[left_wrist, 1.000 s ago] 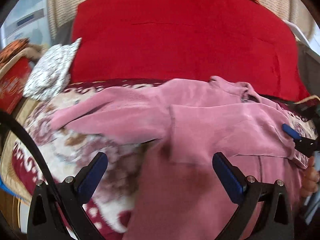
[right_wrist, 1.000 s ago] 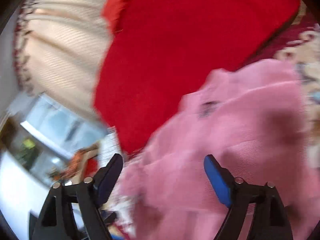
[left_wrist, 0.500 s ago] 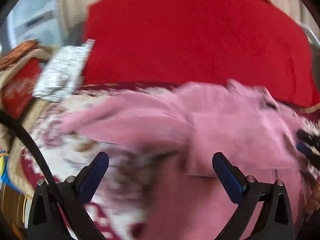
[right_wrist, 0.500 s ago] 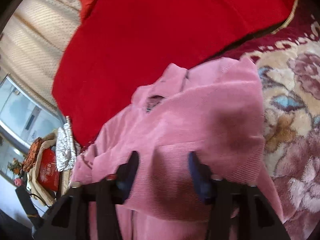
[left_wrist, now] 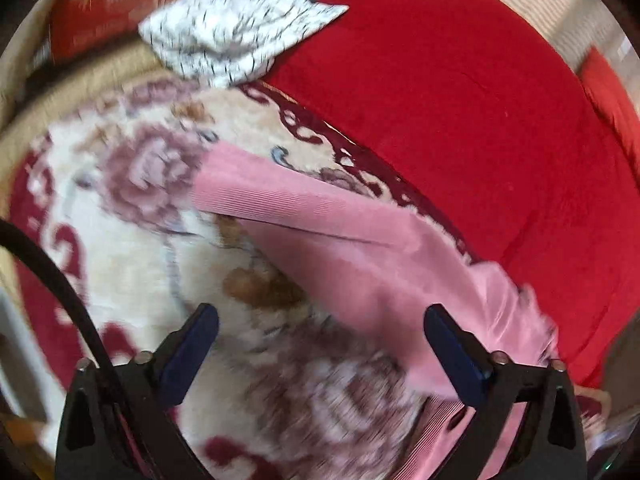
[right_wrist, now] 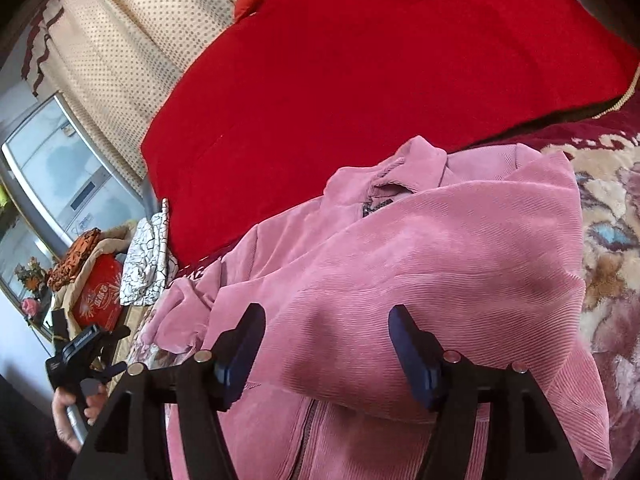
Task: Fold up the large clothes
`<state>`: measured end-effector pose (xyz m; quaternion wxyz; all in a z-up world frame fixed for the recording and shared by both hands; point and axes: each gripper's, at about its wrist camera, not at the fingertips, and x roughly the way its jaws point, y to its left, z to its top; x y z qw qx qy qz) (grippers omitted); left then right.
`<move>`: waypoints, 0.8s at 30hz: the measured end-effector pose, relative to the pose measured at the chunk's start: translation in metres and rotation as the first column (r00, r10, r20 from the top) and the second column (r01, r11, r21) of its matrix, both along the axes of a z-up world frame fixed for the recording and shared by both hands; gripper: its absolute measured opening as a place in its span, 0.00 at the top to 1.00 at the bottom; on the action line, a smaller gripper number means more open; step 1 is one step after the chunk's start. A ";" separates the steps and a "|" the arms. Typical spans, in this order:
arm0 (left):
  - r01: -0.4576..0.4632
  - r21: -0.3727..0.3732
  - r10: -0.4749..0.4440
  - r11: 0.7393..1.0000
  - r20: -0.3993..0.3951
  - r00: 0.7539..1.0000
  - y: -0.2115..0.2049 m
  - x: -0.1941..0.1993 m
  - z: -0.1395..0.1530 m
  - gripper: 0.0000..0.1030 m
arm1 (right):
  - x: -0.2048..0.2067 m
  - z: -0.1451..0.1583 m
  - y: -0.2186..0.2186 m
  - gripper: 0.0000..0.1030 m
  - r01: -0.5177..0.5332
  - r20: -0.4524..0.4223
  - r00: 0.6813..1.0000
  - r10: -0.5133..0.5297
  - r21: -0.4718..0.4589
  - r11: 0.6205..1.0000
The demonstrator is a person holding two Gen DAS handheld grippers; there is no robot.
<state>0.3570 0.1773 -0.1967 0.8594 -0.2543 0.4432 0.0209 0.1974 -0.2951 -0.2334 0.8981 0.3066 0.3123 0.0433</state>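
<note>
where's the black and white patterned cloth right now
In the left wrist view the patterned cloth lies top left, against the red blanket's left edge, above the floral rug.

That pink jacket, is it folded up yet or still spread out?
Partly folded: one sleeve lies across the pink jacket, the other sleeve stretches out on the flowered blanket.

Motion blur smears most of the left wrist view: the floral blanket (left_wrist: 132,240) loses its pattern toward the lower edge, and the red object (left_wrist: 120,4) above the white patterned cloth (left_wrist: 236,36) is too streaked to identify. The pink jacket (left_wrist: 360,256) runs behind the right finger (left_wrist: 456,356) of the left gripper (left_wrist: 320,352) and out of frame. In the right wrist view, the jacket's hem is cut off below the right gripper (right_wrist: 328,356), whose frame hides the lower zipper; lettering on the red tin (right_wrist: 98,296) left of the jacket is too small to read.
</note>
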 end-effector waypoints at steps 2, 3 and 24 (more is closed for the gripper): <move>-0.017 -0.080 0.015 0.997 -0.026 1.000 0.004 0.015 -0.014 0.24 | 0.002 -0.003 -0.001 0.34 0.001 -0.013 1.000 -0.001 0.005 1.000; -0.030 -0.113 0.025 0.993 -0.041 0.999 0.006 0.022 -0.020 0.26 | 0.002 -0.004 -0.001 0.34 0.002 -0.014 1.000 -0.002 0.005 1.000; 0.007 0.006 -0.008 1.000 0.128 0.992 -0.010 0.059 0.055 0.95 | -0.002 0.002 -0.019 0.34 0.076 0.019 0.997 -0.077 0.021 0.997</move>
